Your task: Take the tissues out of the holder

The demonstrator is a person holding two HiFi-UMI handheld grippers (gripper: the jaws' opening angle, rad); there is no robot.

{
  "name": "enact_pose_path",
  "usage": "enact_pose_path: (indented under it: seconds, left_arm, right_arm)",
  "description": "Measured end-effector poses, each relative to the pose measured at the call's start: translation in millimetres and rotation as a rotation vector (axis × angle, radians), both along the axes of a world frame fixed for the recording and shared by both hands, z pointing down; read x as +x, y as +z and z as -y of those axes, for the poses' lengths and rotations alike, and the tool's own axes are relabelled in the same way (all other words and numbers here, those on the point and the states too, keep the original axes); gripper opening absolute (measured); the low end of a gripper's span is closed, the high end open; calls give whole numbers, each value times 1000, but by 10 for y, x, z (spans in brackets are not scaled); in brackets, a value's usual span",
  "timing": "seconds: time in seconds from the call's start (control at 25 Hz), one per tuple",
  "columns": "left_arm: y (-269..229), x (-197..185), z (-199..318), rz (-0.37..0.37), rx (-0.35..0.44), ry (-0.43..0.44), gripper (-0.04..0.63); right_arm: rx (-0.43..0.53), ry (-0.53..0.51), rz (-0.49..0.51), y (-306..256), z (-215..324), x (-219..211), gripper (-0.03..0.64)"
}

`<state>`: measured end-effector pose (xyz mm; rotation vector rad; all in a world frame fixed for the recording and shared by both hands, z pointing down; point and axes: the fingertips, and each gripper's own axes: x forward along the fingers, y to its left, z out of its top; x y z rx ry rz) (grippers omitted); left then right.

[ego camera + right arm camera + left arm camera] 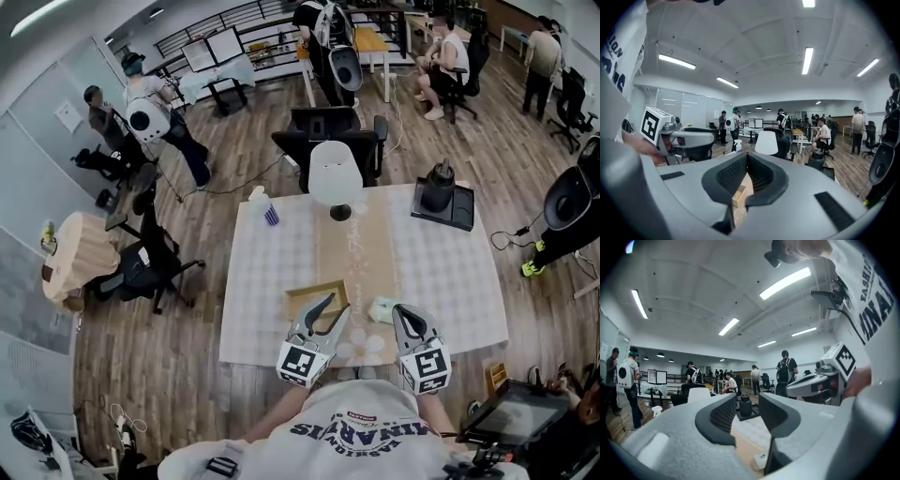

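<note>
A shallow wooden holder (317, 292) sits on the beige runner near the table's front edge. A small pale tissue pack (382, 307) lies on the runner just right of it, outside the holder. My left gripper (334, 307) is raised in front of the holder, its jaws open in a V with nothing between them. In the left gripper view (747, 404) the pack (761, 460) shows low between the jaws. My right gripper (406, 311) hovers close to the right of the pack. Its jaws (747, 157) meet at the tips, shut and holding nothing. The holder's corner (738, 196) shows under them.
The table (253, 309) has a white checked cloth. At its far edge stand a white lamp (335, 174), a black kettle on a dark tray (439, 192) and a spray bottle (260, 202). Office chairs (328, 131) and several people fill the room beyond.
</note>
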<state>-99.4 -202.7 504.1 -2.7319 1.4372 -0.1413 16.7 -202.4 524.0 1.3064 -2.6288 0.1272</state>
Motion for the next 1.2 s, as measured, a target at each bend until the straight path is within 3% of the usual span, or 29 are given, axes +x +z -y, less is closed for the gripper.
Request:
enact_pose_path:
  seconds: [0.04, 0.12, 0.16, 0.36, 0.68, 1.2]
  left_arm:
    - [-45, -23, -45, -3, 8, -12, 147]
    - [-111, -67, -124, -1, 24, -39, 27]
    - [-128, -85, -156, 0, 30, -49, 3]
    - [-63, -156, -215, -3, 24, -72, 3]
    - [-25, -234, -142, 18, 10, -109, 3]
    - [54, -237, -247, 9, 8, -74, 3]
  right_arm:
    - [12, -11, 1, -49, 21, -45, 9]
    - [35, -28, 0, -130, 56, -121, 8]
    - [48, -34, -6, -160, 66, -156, 8]
    - [91, -34, 2, -259, 76, -264, 8]
    - [67, -34, 26, -182, 109, -232, 8]
    - [73, -30, 16, -134, 13, -238, 8]
